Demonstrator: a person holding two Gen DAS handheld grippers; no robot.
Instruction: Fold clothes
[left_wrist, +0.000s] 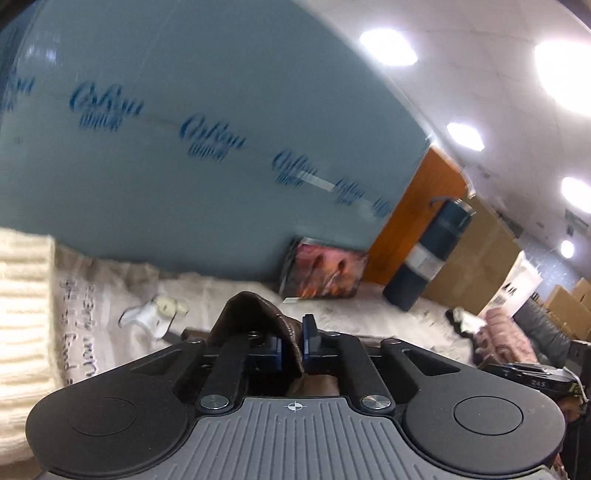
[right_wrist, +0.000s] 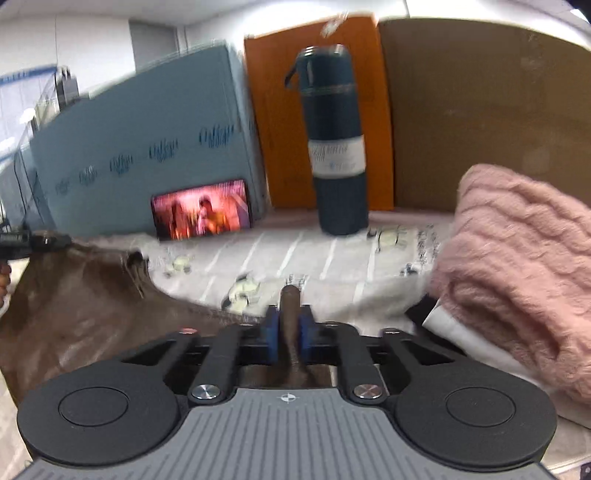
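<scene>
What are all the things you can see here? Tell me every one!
brown garment: one, brown, held up over the cloth at two spots
pink sweater: one, pink, right side
cream knit: one, cream, left edge
tablecloth: one, white with print, under everything
bottle: one, dark blue, upright at back
phone: one, screen lit, leaning on blue board
blue board: one, behind
orange board: one, behind bottle
left hand-held gripper: shut on garment
right hand-held gripper: shut on garment

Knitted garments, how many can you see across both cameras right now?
3: a brown garment pinched by both the left gripper and the right gripper, a pink sweater at right, a cream knit at left. Others may be hidden.
</scene>
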